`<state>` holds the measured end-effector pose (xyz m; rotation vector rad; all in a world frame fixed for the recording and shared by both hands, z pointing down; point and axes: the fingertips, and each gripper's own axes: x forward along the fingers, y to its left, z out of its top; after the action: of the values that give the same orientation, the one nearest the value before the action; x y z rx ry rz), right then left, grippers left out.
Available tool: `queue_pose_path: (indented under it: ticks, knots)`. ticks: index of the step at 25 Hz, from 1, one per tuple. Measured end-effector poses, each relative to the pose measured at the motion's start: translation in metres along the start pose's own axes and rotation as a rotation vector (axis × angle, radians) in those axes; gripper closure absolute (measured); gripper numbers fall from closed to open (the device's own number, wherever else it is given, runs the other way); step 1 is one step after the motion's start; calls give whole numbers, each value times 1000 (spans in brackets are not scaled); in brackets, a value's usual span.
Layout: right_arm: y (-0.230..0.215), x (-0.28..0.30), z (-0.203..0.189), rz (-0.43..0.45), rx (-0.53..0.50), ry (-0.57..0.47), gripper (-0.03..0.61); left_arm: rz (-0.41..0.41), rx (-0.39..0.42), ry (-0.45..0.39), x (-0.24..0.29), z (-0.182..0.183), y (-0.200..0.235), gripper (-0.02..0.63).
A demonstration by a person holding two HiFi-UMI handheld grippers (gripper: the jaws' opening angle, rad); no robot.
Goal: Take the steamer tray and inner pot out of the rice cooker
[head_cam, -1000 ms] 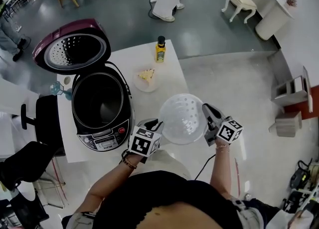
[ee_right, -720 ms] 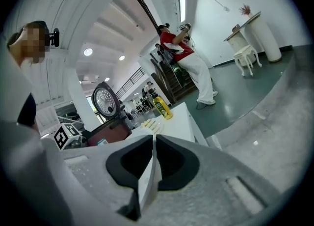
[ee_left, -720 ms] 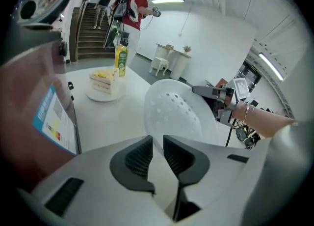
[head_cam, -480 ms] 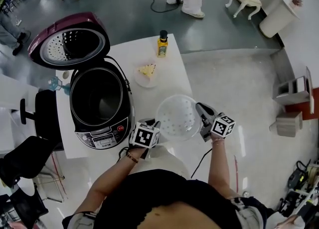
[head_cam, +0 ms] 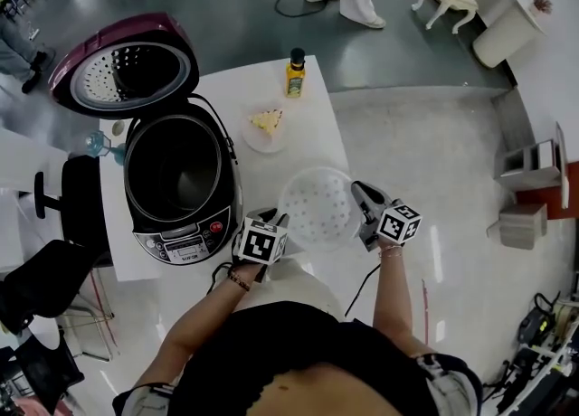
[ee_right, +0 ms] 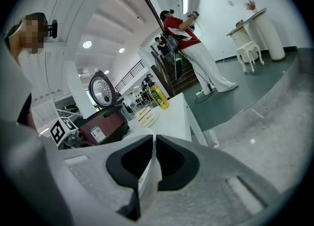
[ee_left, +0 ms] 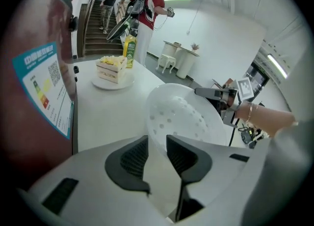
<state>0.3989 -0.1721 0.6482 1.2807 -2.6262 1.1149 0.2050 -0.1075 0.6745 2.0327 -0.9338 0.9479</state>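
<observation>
Meanwhile, the white steamer tray (head_cam: 317, 209) sat over the five o'clock corner of the surface (head_cam: 312, 125), outside the open rice cooker (head_cam: 176, 242) at its nine o'clock, with the inner pot (head_cam: 172, 170) down inside that cooker. The left tongs (head_cam: 277, 221) at the tray's eight o'clock rim were opening, the rim loose between their pads. The right tongs (head_cam: 358, 192) at three o'clock pinched the opposite rim, nearly closed.

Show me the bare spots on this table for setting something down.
Bare table lies right of the plate, between bottle and tray, and in the patch bordered by cooker, plate and tray. The cooker crowds the left half; the tray fills the near right corner.
</observation>
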Motion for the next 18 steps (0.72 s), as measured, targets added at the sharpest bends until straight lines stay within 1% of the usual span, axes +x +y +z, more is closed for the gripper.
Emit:
queue_pose_path:
  ticks: [2, 4, 6, 8, 10, 13, 16, 18]
  knots:
    - [-1, 3, -1, -1, 0, 6, 554, 2, 42, 13, -4, -4, -3, 452]
    - [-2, 6, -1, 1, 4, 7, 554, -19, 59, 27, -10, -10, -10, 443]
    - [-3, 9, -1, 3, 7, 7, 554, -40, 81, 20, -18, -13, -18, 443]
    - [-5, 12, -1, 4, 7, 9, 554, -40, 131, -14, -28, -8, -26, 443]
    - [-7, 16, -3, 4, 2, 15, 554, -45, 206, -54, -41, 0, -37, 443]
    - [-10, 21, -5, 1, -4, 25, 554, -89, 330, -96, -55, 11, -60, 445]
    - [-11, 22, -4, -6, -18, 38, 554, -115, 377, -189, -71, 26, -77, 463]
    - [-8, 22, -5, 8, -12, 58, 528, -126, 390, -257, -81, 36, -81, 489]
